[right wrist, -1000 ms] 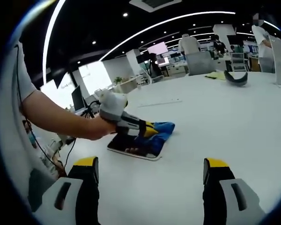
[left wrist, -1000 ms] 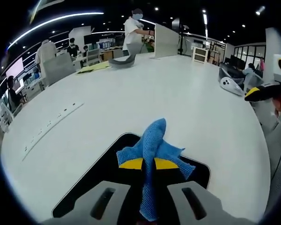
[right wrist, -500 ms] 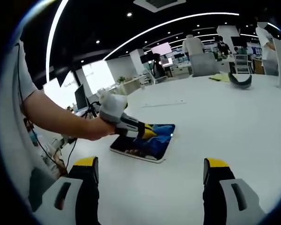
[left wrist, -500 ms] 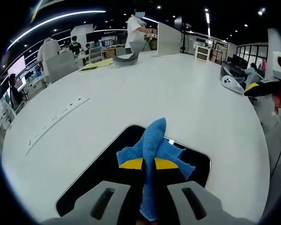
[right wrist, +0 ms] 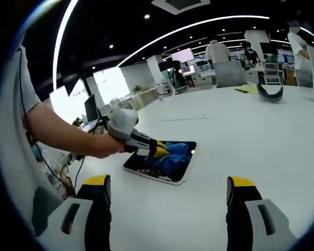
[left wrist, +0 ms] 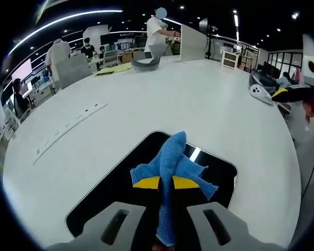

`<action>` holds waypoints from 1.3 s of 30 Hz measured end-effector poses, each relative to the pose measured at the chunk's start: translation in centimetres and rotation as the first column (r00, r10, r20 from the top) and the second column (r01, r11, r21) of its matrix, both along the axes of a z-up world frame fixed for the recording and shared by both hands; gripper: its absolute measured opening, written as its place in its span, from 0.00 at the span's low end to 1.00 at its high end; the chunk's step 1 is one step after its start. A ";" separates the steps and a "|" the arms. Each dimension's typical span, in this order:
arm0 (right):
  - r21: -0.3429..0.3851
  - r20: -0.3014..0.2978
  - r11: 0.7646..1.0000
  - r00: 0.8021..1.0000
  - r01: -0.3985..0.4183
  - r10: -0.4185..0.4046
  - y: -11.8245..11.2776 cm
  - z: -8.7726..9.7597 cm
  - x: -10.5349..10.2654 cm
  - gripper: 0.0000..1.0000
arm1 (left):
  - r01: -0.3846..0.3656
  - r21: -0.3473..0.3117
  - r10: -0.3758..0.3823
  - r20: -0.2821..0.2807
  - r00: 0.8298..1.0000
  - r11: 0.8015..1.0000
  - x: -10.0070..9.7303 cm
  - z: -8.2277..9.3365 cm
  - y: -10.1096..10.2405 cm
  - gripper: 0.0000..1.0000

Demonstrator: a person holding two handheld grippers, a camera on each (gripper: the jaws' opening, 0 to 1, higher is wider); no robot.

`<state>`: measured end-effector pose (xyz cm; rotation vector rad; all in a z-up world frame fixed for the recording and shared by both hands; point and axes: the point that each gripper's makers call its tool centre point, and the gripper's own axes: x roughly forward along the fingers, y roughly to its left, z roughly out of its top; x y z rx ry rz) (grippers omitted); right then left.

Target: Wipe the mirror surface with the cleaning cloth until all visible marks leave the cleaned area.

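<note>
A flat dark mirror (left wrist: 123, 180) with rounded corners lies on the white table (left wrist: 199, 104). My left gripper (left wrist: 165, 183) is shut on a blue cleaning cloth (left wrist: 171, 163), which rests on the mirror's near half. In the right gripper view the mirror (right wrist: 180, 162) lies left of centre, with the left gripper (right wrist: 158, 149) and blue cloth (right wrist: 165, 155) on it, held by a person's hand (right wrist: 118, 138). My right gripper (right wrist: 167, 191) hangs open above the table, well short of the mirror, with nothing between its jaws.
A long white power strip (left wrist: 68, 132) lies on the table to the left. A grey curved object (left wrist: 145, 61) and an upright white board (left wrist: 192, 44) stand at the far edge. People stand and sit beyond the table. A white device (left wrist: 260, 93) lies far right.
My left gripper with the cloth has drawn back along the mirror toward its near end, so more dark glass shows ahead of the cloth. My right gripper has stayed put.
</note>
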<state>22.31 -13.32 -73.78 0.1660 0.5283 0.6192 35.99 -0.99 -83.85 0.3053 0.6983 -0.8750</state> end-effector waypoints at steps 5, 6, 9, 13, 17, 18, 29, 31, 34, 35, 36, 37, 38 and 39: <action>-0.009 0.011 1.000 1.000 0.000 0.000 0.1 0.3 0.2 0.95 | -0.009 0.006 0.009 -0.003 1.000 1.000 -0.1 0.0 0.6 0.04; -0.005 0.009 1.000 1.000 -0.003 0.003 0.1 0.4 0.1 0.95 | -0.009 0.006 0.009 -0.003 1.000 1.000 -0.1 0.0 0.6 0.04; -0.012 0.010 1.000 1.000 -0.010 0.010 0.1 0.4 0.1 0.95 | -0.016 0.004 0.016 -0.007 1.000 1.000 -0.1 0.0 1.0 0.04; -0.011 0.011 1.000 1.000 -0.012 0.012 0.1 0.6 0.1 0.96 | -0.019 0.006 0.019 -0.008 1.000 1.000 -0.1 0.0 1.2 0.04; -0.009 0.015 1.000 1.000 -0.015 0.015 0.2 0.7 0.3 0.95 | -0.021 0.009 0.021 -0.008 1.000 1.000 -0.1 0.0 1.5 0.04; -0.009 0.015 1.000 1.000 -0.016 0.016 0.2 0.7 0.3 0.95 | -0.024 0.011 0.024 -0.007 1.000 1.000 -0.1 0.0 1.7 0.04; -0.011 0.010 1.000 1.000 -0.027 0.027 0.4 0.6 0.4 0.95 | -0.040 0.018 0.040 -0.006 0.999 0.999 -0.1 -0.1 3.0 0.04; -0.011 0.011 1.000 1.000 -0.027 0.027 0.4 0.6 0.4 0.95 | -0.046 0.017 0.046 -0.008 0.999 0.999 -0.1 -0.1 3.2 0.04; -0.005 0.010 1.000 1.000 -0.020 0.020 0.3 0.7 0.5 0.95 | -0.054 0.019 0.054 -0.008 0.998 0.998 -0.2 -0.1 3.6 0.04; -0.008 0.012 1.000 1.000 -0.020 0.021 0.2 0.7 0.5 0.95 | -0.056 0.019 0.057 -0.009 0.998 0.998 -0.2 -0.1 3.7 0.04; -0.008 0.011 1.000 1.000 -0.020 0.020 0.2 0.6 0.5 0.95 | -0.059 0.019 0.059 -0.009 0.998 0.998 -0.3 -0.1 3.9 0.04; -0.006 0.011 1.000 1.000 -0.019 0.019 0.2 0.7 0.4 0.95 | -0.061 0.020 0.061 -0.009 0.998 0.998 -0.3 -0.1 4.1 0.04; -0.006 0.011 1.000 1.000 -0.018 0.018 0.2 0.7 0.5 0.95 | -0.065 0.021 0.066 -0.010 0.998 0.998 -0.3 -0.1 4.3 0.04; -0.008 0.013 1.000 1.000 -0.018 0.018 0.2 0.7 0.5 0.95 | -0.066 0.021 0.066 -0.010 0.998 0.998 -0.3 -0.1 4.4 0.04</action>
